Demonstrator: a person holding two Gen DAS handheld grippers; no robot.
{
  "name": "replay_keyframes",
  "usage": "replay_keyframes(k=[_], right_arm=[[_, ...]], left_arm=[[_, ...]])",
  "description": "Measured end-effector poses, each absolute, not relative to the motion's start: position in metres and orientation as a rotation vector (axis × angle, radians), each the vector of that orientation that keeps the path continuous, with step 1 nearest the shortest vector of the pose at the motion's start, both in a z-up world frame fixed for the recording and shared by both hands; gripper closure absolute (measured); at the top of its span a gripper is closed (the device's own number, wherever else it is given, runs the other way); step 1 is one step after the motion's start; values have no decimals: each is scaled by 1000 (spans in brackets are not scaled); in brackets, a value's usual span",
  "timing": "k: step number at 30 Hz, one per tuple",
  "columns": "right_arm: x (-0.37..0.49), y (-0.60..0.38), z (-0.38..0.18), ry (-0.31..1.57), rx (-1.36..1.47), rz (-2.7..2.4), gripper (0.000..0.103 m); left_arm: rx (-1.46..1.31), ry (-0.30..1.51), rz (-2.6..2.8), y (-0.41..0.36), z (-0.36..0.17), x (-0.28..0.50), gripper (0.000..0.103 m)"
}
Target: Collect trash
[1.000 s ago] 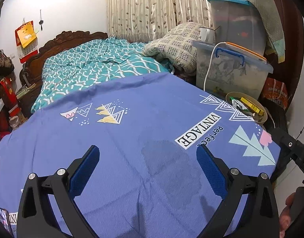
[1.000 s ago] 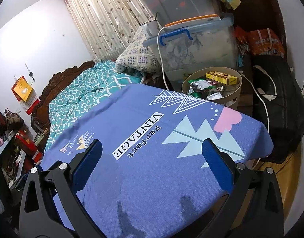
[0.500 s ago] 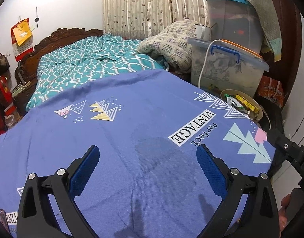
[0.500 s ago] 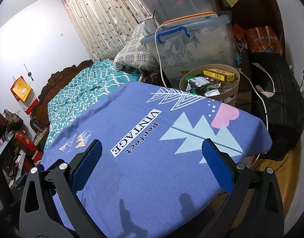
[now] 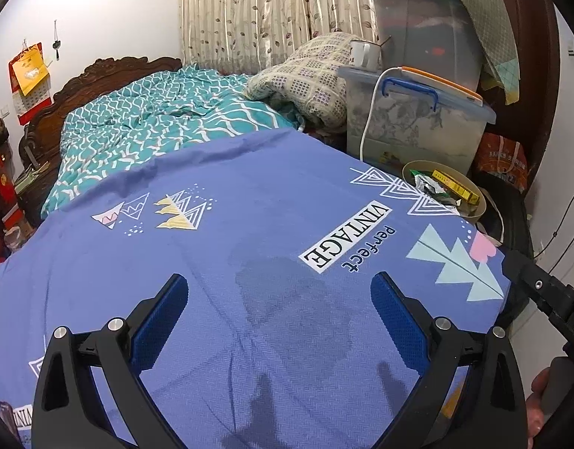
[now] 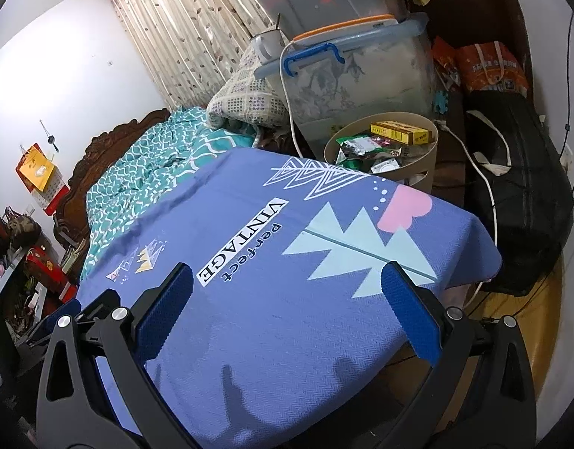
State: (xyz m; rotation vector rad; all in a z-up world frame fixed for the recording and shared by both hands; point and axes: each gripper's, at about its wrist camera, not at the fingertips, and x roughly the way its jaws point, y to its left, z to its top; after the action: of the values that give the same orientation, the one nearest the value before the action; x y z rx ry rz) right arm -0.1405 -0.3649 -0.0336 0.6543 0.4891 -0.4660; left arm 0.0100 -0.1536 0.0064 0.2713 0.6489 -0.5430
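A beige round bin [image 6: 425,166] stands on the floor past the far right corner of a table under a blue printed cloth [image 6: 287,299]. It holds a yellow box [image 6: 401,131], green wrappers and other trash. The bin also shows in the left wrist view [image 5: 473,207]. My left gripper [image 5: 279,318] is open and empty above the cloth [image 5: 249,262]. My right gripper [image 6: 287,310] is open and empty above the cloth's near right part. No trash shows on the cloth.
A clear storage box with a blue handle [image 6: 361,78] stands behind the bin, a larger tub stacked above. A black bag [image 6: 518,194] and an orange bag [image 6: 492,67] lie right of the bin. A bed with a teal quilt [image 5: 156,127] lies beyond the table.
Both grippers have drifted slightly; the views shift a little, with the bin sitting lower and nearer in the right view. Both stay open and empty.
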Motion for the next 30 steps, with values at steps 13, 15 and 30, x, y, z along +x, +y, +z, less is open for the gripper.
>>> replay_keyframes(k=[13, 15, 30], right_arm=[[-138, -361, -31, 489, 664, -452, 3], [-138, -362, -32, 491, 671, -456, 3], [-133, -364, -39, 522, 687, -423, 4]], left_arm=[[273, 647, -510, -152, 7, 13, 9], [267, 651, -509, -150, 7, 14, 9], [273, 641, -553, -151, 7, 10, 9]])
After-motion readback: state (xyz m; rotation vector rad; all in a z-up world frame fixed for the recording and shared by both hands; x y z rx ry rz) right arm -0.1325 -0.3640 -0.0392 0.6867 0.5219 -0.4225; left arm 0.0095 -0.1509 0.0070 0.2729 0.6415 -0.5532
